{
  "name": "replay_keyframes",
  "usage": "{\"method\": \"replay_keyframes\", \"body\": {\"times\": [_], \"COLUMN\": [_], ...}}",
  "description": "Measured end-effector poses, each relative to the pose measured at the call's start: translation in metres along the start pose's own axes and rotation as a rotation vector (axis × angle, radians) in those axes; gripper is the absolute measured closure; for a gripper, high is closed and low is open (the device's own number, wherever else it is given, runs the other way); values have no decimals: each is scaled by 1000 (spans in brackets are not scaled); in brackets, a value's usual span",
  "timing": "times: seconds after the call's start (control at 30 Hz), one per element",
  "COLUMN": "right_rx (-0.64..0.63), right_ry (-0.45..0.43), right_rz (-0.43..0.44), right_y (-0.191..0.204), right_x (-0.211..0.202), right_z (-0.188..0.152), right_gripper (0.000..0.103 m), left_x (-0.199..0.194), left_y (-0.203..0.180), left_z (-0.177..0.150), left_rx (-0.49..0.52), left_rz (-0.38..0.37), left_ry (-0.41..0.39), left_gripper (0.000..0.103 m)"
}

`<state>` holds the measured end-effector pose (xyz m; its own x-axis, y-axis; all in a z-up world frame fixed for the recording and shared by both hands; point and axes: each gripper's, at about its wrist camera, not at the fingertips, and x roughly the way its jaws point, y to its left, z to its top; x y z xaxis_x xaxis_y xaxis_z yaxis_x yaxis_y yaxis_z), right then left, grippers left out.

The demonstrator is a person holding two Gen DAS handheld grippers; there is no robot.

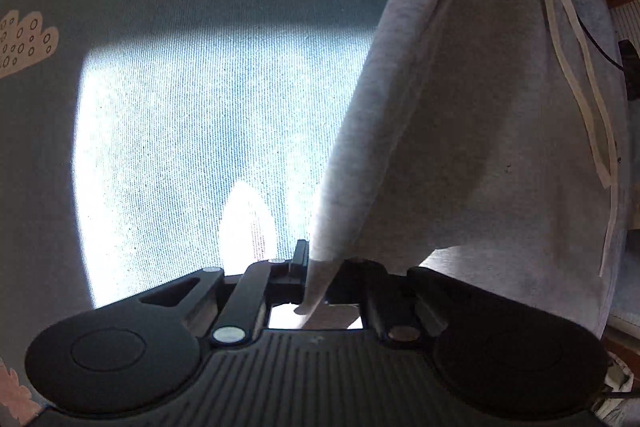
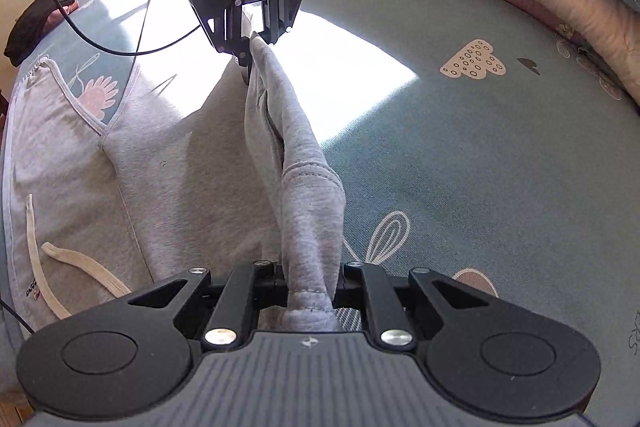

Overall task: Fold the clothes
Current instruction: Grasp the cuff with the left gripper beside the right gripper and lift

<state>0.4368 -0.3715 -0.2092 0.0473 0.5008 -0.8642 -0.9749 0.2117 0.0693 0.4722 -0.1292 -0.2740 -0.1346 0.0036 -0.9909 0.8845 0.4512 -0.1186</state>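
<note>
Two grippers clamped on one grey hoodie (image 2: 168, 163), left gripper (image 2: 248, 47) pinching the sleeve's far end, right gripper (image 2: 310, 291) gripping its cuff, hoodie body flat on teal bedsheet (image 2: 480, 167).

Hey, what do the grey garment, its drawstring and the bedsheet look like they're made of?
Grey garment: soft heathered knit, probably cotton fleece; matte, stitched hems, limp folds.
Drawstring: flat cream woven tape, likely cotton.
Bedsheet: teal printed woven cloth, fine twill lines visible in the sunlit patch; exact fibre unclear.
</note>
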Motion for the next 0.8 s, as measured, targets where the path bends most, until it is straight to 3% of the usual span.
{"method": "replay_keyframes", "body": {"times": [0.47, 0.6, 0.8], "right_rx": [-28, -67, -193], "right_ry": [11, 11, 10], "right_rz": [-112, -158, -282], "right_y": [36, 61, 118], "right_x": [-17, -27, -38], "right_z": [1, 2, -2], "right_gripper": [88, 88, 87], "left_x": [-47, -60, -70], "left_y": [-62, -88, -138], "left_z": [-26, -37, -54], "left_rx": [-44, -61, 14], "left_rz": [134, 142, 130], "left_ry": [-95, -113, -121], "left_gripper": [101, 101, 101]}}
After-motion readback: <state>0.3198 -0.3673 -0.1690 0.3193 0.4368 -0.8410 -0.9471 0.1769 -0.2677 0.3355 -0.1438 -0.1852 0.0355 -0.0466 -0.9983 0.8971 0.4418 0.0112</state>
